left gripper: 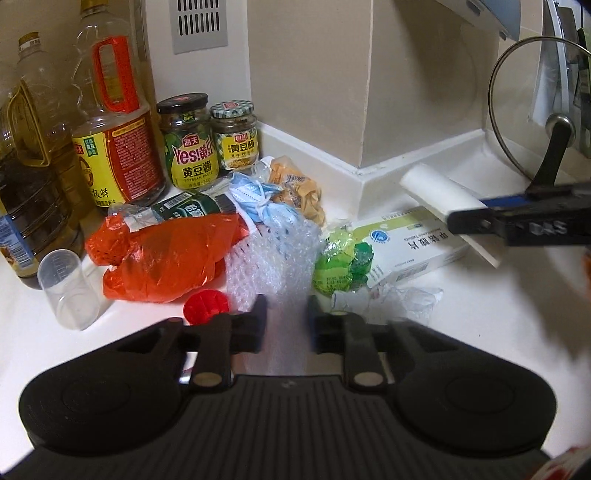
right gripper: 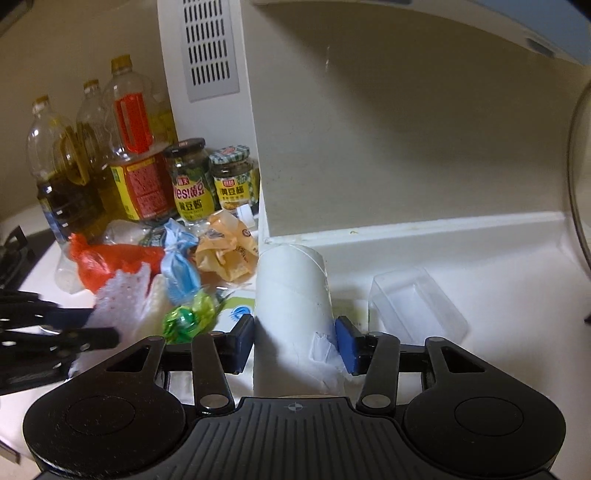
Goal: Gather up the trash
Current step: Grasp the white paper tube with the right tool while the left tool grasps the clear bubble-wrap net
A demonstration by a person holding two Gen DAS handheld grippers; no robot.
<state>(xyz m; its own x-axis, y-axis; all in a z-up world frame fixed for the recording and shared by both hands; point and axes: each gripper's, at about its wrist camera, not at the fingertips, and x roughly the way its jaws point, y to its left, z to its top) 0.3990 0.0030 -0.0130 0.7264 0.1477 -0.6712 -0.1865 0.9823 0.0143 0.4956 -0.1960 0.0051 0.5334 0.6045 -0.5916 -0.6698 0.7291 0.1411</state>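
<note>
Two jars point(left gripper: 207, 140), one white roll point(right gripper: 291, 317) gripped.

Upper left of left wrist view: oil bottles point(left gripper: 33, 155) crowd against wall, red-handled bottle point(left gripper: 114, 122) tallest beside them. Two soybean paste jars point(left gripper: 188, 140) stand side by side just right of bottles, second jar point(left gripper: 234, 134) with checked lid. Vent grille point(left gripper: 199, 22) on wall above. Glass pot lid point(left gripper: 532, 110) leans upright at far right. White countertop point(left gripper: 480, 314) beneath everything.
</note>
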